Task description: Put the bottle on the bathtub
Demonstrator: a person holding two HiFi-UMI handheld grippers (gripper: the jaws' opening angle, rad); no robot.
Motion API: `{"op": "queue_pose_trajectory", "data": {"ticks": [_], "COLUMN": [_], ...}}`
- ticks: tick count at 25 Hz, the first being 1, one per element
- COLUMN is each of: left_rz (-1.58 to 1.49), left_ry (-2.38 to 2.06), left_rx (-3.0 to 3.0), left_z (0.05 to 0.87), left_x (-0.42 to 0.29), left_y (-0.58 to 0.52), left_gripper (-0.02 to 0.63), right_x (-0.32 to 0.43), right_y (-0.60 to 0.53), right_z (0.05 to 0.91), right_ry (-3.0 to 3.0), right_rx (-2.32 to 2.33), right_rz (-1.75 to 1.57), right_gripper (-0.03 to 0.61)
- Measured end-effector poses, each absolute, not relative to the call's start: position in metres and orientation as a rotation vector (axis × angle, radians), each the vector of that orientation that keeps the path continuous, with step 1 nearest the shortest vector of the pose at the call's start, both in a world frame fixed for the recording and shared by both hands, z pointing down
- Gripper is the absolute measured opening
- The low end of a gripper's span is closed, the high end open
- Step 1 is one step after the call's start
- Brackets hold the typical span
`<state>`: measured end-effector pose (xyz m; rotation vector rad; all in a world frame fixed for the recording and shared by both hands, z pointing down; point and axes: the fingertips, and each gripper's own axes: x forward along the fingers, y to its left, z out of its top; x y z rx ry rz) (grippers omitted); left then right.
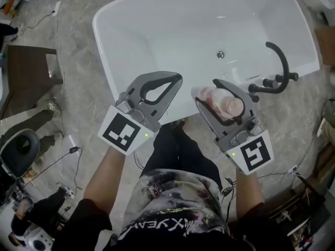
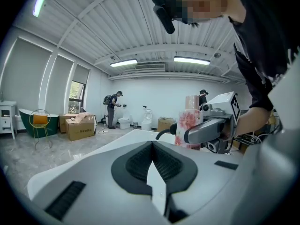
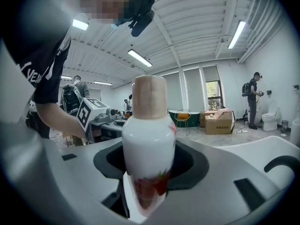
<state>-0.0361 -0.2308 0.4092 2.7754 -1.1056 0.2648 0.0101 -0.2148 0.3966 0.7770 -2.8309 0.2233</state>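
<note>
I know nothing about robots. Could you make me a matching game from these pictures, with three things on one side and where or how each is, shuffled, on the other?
Things:
1. bottle
2. left gripper
3. faucet

States:
A. black, at the bathtub's edge
B. jaws together, nothing between them
C. clamped in the right gripper

Pairs: 1-C, 2-B, 3-A

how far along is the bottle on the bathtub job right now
Done: the bottle is picked up, clamped upright in the right gripper. In hand: it is held at the near edge of the white bathtub, close to the black faucet. The left gripper is shut and empty. Left to do: stand the bottle on the rim and open the jaws.
</note>
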Motion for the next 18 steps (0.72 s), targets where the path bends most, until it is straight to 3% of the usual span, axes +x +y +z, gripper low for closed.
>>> {"op": "queue_pose_trajectory", "data": {"ticks": [18], "left_rz": [0.267], "left_ry": [-1.123], "left_rx": [2.735], "left_z": [0.502], "left_x": [-0.025], "left_y": [-0.209], "left_gripper": [0.011], "right_x": [0.017], "right_y": [-0.191], "right_z": [0.501], "right_ry": [-2.785], "right_rx": [0.821], "right_rz": [0.257], "right_gripper": [0.215]}}
